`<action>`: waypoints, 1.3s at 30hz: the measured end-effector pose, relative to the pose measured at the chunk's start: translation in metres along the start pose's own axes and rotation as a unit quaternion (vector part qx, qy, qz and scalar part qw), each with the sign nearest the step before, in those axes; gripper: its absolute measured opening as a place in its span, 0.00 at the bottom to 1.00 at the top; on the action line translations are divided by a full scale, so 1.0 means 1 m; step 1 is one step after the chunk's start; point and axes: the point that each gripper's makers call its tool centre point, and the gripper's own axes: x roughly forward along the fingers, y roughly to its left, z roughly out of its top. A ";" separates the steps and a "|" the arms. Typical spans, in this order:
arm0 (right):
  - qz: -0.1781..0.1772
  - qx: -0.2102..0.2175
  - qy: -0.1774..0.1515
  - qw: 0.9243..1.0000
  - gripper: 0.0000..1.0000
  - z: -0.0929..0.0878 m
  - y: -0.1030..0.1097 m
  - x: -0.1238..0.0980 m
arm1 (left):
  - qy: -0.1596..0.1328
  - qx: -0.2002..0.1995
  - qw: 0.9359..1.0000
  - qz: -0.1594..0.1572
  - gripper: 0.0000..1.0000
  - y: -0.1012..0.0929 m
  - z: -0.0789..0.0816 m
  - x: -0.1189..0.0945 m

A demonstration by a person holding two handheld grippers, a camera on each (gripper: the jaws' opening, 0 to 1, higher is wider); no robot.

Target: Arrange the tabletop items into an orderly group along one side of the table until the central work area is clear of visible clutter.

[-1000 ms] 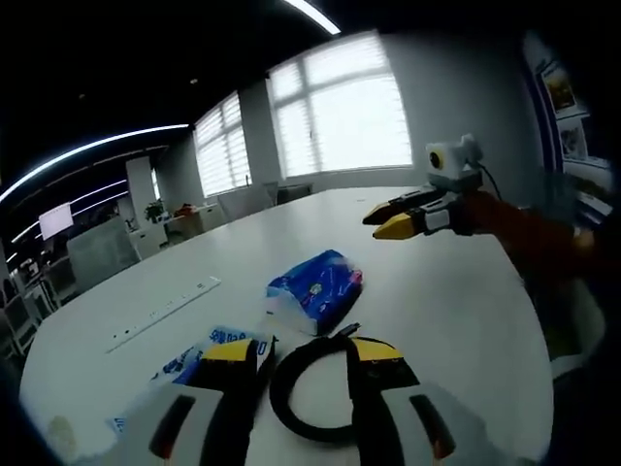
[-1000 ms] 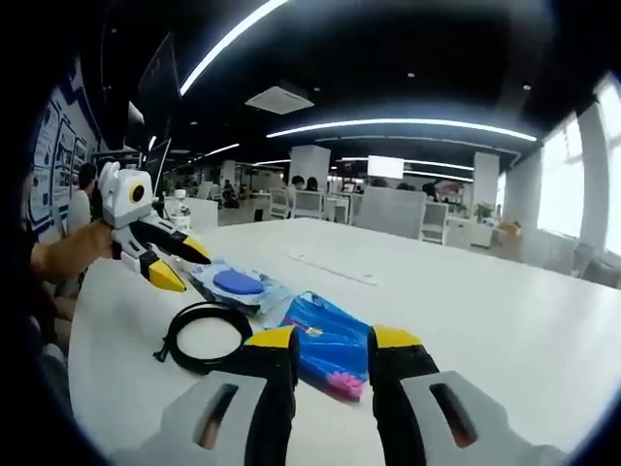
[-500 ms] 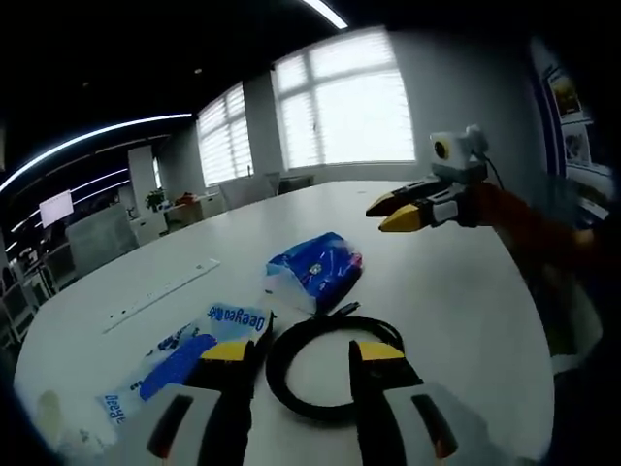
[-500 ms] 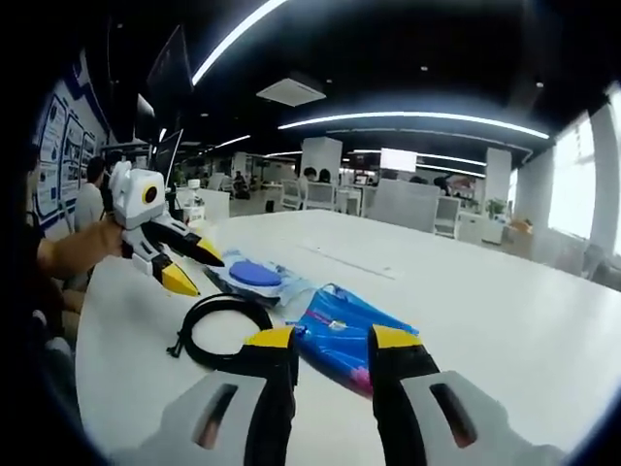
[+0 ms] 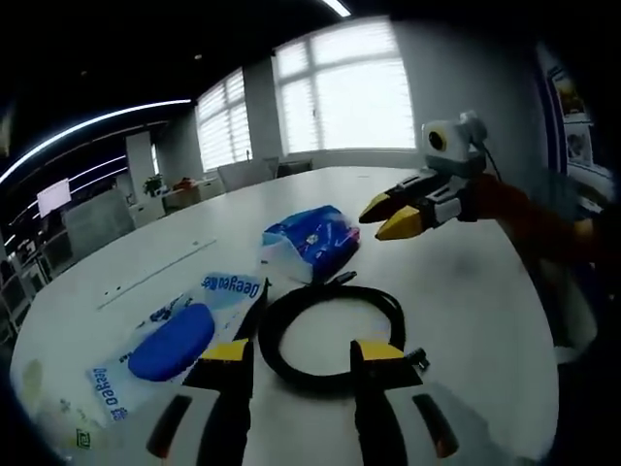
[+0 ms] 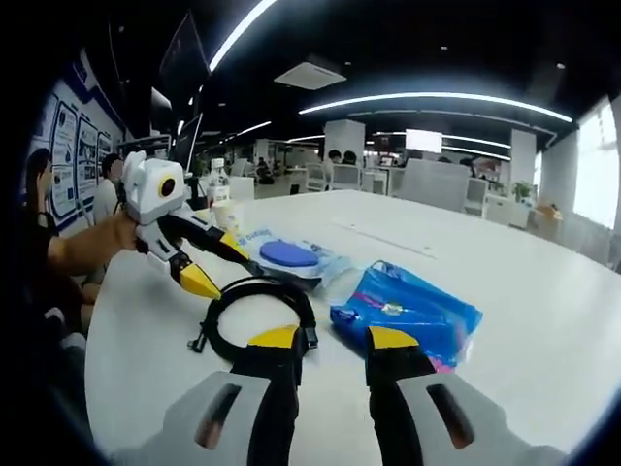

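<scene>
Bright office, white table point(image 5: 466, 301), black cable coil point(image 5: 330, 335), blue packets, left claw point(image 5: 294, 351) and right claw point(image 6: 335, 337) both parted

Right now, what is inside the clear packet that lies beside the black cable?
Inside the clear packet a blue oval thing shows through the plastic; what it is cannot be told. Blue print covers the rest. The black cable lies beside the packet.
</scene>
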 end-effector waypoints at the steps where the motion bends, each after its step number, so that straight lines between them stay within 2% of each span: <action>1: 0.003 0.001 0.004 1.000 0.23 -0.003 0.004 0.004 | 0.003 -0.003 1.000 -0.001 0.38 0.000 -0.002 0.000; 6: 0.019 0.004 0.017 1.000 0.23 -0.010 0.010 0.016 | 0.011 -0.008 1.000 -0.006 0.38 0.003 -0.014 0.000; 7: 0.024 0.006 0.021 0.999 0.23 -0.012 0.012 0.020 | 0.002 -0.018 1.000 -0.010 0.38 0.002 -0.013 0.001; 12: 0.031 0.006 0.032 0.999 0.23 -0.018 0.022 0.032 | -0.002 -0.026 1.000 -0.016 0.38 0.006 -0.013 -0.004; 19: 0.039 0.016 0.044 0.998 0.23 -0.025 0.017 0.042 | -0.010 -0.027 0.999 -0.042 0.38 0.000 -0.014 -0.005; 22: 0.048 0.032 0.043 0.997 0.22 -0.025 0.020 0.045 | -0.012 -0.026 0.998 -0.053 0.38 -0.002 -0.014 -0.005; 24: 0.051 0.037 0.044 0.997 0.20 -0.023 0.018 0.049 | -0.009 -0.036 0.997 -0.072 0.38 -0.009 -0.017 -0.004; 27: 0.053 0.047 0.045 0.996 0.20 -0.024 0.018 0.052 | -0.014 -0.044 0.996 -0.071 0.38 -0.008 -0.017 -0.004; 29: 0.056 0.067 0.046 0.995 0.19 -0.026 0.018 0.054 | -0.017 -0.045 0.996 -0.074 0.38 -0.009 -0.016 -0.003; 31: 0.065 0.108 0.050 0.991 0.18 -0.027 0.020 0.056 | -0.017 -0.058 0.995 -0.078 0.38 -0.009 -0.017 -0.001; 32: 0.060 0.111 0.049 0.991 0.17 -0.027 0.018 0.057 | -0.017 -0.058 0.995 -0.079 0.38 -0.008 -0.017 -0.001; 33: 0.059 0.100 0.047 0.992 0.17 -0.027 0.016 0.057 | -0.017 -0.058 0.995 -0.079 0.38 -0.009 -0.017 -0.001; 35: 0.057 0.105 0.046 0.992 0.16 -0.027 0.018 0.057 | -0.017 -0.059 0.995 -0.076 0.38 -0.008 -0.016 -0.001; 39: 0.041 0.082 0.045 0.995 0.06 -0.028 0.013 0.057 | -0.016 -0.052 0.996 -0.075 0.37 -0.008 -0.016 -0.002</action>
